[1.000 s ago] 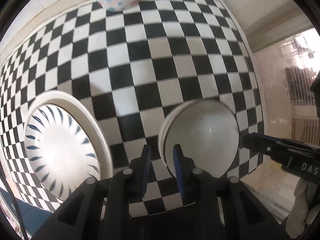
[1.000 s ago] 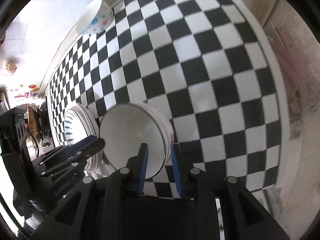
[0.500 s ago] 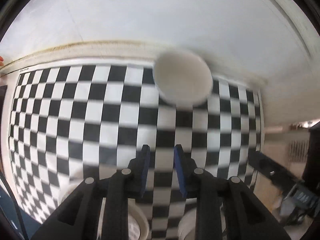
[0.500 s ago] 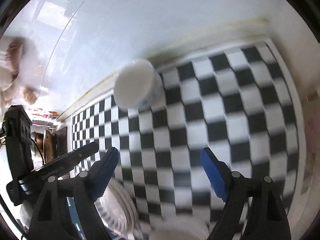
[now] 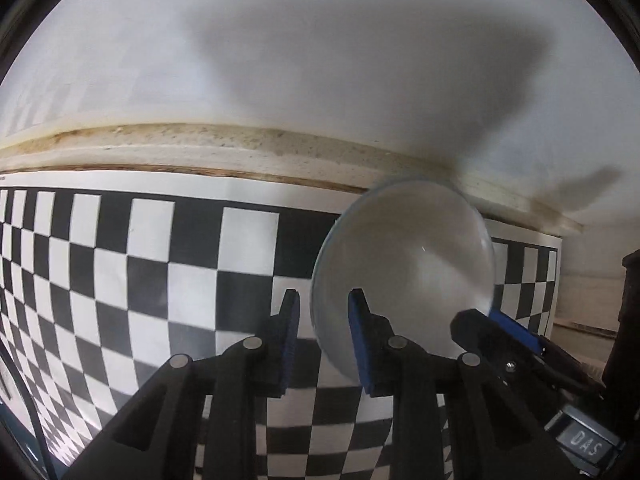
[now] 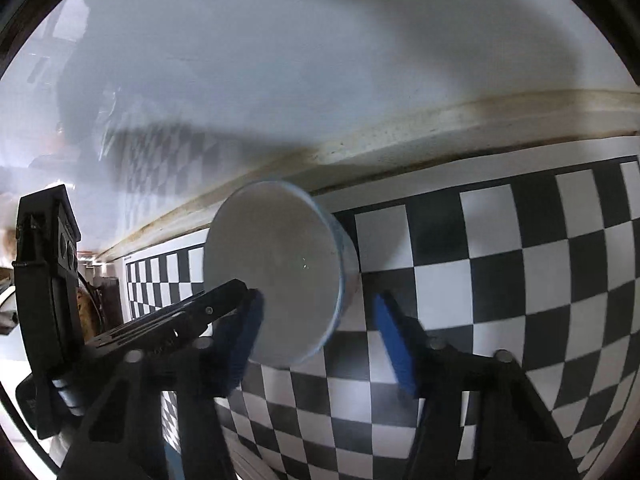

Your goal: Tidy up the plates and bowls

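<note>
Two grippers at one bowl [image 5: 404, 264], rim between left gripper [image 5: 323, 332] fingers

Both views now off the plates and onto the bowl [image 5: 404, 264] by the wall, bowl large and close. Left gripper [image 5: 324, 336] astride its near rim, narrow as before. Right gripper [image 6: 320, 332] lately wide, jaws just closing, bowl rim between them, pads not seen pressing

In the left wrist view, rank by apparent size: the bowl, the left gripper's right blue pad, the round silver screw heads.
1. Bowl, largest by far.
2. Right blue pad of the left gripper.
3. Screw heads, smallest; they look about alike, so I leave them unranked.
</note>
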Available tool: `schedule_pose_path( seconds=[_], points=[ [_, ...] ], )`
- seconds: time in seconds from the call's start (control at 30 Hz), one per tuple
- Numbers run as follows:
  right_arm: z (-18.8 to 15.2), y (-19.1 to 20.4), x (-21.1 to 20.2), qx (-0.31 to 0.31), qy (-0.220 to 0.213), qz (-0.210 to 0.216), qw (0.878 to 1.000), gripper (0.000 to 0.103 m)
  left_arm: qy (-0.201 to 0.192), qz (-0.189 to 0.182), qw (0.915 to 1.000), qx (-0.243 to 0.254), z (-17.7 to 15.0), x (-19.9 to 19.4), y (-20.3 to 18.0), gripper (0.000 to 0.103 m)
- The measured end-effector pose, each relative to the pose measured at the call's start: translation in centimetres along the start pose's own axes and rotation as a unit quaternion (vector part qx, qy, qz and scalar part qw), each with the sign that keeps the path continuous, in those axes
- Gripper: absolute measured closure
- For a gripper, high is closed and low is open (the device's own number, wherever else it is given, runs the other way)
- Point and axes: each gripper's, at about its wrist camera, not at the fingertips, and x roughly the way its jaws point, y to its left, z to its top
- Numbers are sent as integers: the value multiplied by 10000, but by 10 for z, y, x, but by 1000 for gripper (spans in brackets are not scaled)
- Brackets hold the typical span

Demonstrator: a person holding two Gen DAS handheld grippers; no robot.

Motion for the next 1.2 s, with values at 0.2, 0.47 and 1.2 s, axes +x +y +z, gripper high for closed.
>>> schedule_pose_path(
  seconds=[0.2,0.47,1.2],
  points=[
    [14,-9,16,146,136,-127,9997,78,50,5,9999,126,9,12,-5,81],
    [18,-12,17,-69,60,-433,9990,91,-19,-61,9999,99,6,11,-13,87],
    [-53,-4,-64,-302,-272,-267,9988,92,-584,-24,9965,600,-61,-68,-34,87]
  ],
)
